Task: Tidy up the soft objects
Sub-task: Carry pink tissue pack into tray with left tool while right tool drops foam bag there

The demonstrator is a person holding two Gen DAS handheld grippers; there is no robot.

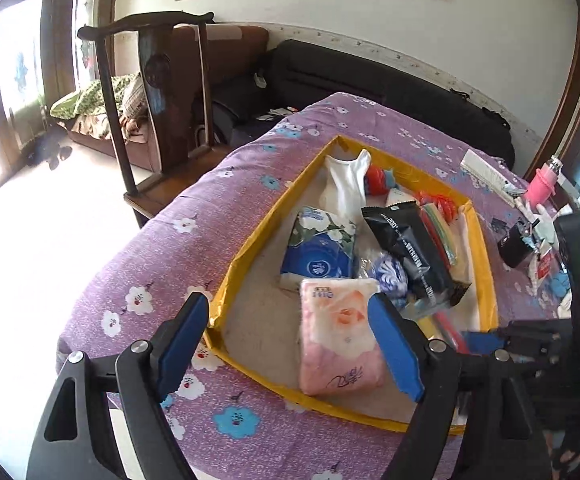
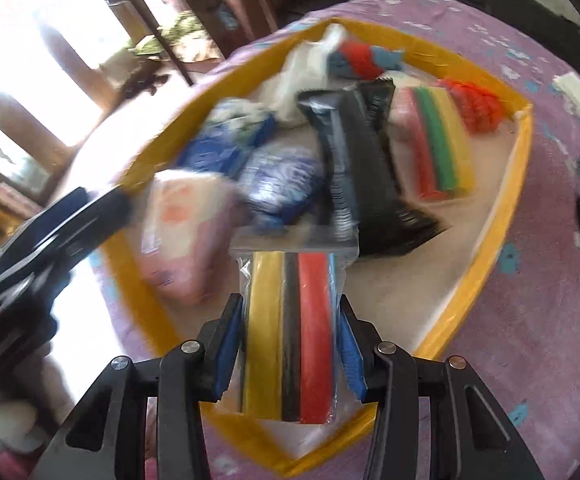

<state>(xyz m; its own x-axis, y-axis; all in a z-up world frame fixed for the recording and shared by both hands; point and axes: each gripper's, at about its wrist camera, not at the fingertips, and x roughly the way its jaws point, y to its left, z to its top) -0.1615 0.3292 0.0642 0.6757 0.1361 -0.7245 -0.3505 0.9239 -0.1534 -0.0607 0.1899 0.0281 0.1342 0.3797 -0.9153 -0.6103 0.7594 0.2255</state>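
Observation:
A shallow box with a yellow taped rim (image 1: pixel 246 240) lies on the purple flowered cloth (image 1: pixel 142 276). In its near corner lies a pink tissue pack (image 1: pixel 338 340). My left gripper (image 1: pixel 290 348) stands open around the pack, the left pad well clear of it. My right gripper (image 2: pixel 290 344) is shut on a clear-wrapped pack of yellow, black and red strips (image 2: pixel 290 320), held over the box's near edge. Further in lie a blue tissue pack (image 1: pixel 318 256), a black packet (image 1: pixel 414 252), a white cloth (image 1: pixel 346 184) and a rainbow-striped pack (image 2: pixel 438 140).
A dark wooden chair (image 1: pixel 158 92) stands off the table's far left edge, with a dark sofa (image 1: pixel 370 80) behind. Right of the box are a pink bottle (image 1: pixel 544 184), a white flat box (image 1: pixel 486 172) and a small black object (image 1: pixel 514 244).

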